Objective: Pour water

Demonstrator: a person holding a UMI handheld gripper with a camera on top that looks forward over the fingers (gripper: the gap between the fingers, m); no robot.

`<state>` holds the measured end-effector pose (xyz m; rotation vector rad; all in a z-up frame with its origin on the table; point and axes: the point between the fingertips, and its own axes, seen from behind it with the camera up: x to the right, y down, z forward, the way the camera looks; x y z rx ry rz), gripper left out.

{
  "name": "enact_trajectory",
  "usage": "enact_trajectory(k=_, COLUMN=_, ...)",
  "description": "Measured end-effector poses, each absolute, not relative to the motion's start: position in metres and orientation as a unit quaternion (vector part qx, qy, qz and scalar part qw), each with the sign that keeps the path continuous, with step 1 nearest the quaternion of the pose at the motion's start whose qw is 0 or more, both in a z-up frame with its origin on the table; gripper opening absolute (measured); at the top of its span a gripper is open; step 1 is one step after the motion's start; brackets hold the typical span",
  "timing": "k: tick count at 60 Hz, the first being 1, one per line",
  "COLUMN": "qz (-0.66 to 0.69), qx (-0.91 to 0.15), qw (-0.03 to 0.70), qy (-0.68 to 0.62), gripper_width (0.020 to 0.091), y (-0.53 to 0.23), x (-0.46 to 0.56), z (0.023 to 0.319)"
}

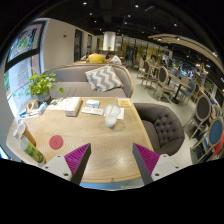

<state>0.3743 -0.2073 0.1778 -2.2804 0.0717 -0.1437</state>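
Here the gripper (105, 160) hangs released and empty, high above the wooden counter (95, 140), apparently to survey it, while the likely water vessel, a white container (111, 118), sits far ahead of it.

No legible text, no readable label, brand, number or sign anywhere, items on the light wooden surface (85, 135) too small to make out any print, wall picture (24, 42) by the window showing no readable words
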Motion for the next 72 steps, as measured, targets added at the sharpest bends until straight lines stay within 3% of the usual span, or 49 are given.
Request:
enact_trajectory(k=15, qz=-0.054, qx=-0.912, qw=0.407, qy=0.024, gripper_width=0.0856, y=-0.249, x=0.312, z=0.157)
enact_trajectory(k=33, qz=-0.008, qx=-0.917, qw=0.399, qy=0.001, gripper_width=0.0859, y=-0.303, x=0.159, z=0.105)
enact_trajectory(k=46, qz=0.033, qx=-0.895, qw=0.444, qy=-0.009, gripper_width=0.0861, y=-0.274, x=0.054, z=0.081)
enact_trajectory(k=58, qz=0.017, qx=-0.873, qw=0.487, qy=0.006, gripper_width=0.0852, y=-0.214, x=0.027, z=0.064)
enact_trajectory(k=63, qz=0.012, qx=-0.862, qw=0.506, qy=0.009, gripper_width=0.0785, y=-0.194, x=0.026, z=0.064)
enact_trajectory(k=69, qz=0.003, qx=-0.857, qw=0.516, qy=0.007, gripper_width=0.0556, y=-0.182, x=0.026, z=0.061)
enact_trajectory(k=72, qz=0.0, qx=-0.854, qw=0.521, qy=0.01, gripper_width=0.0526, y=-0.18, x=0.029, z=0.063)
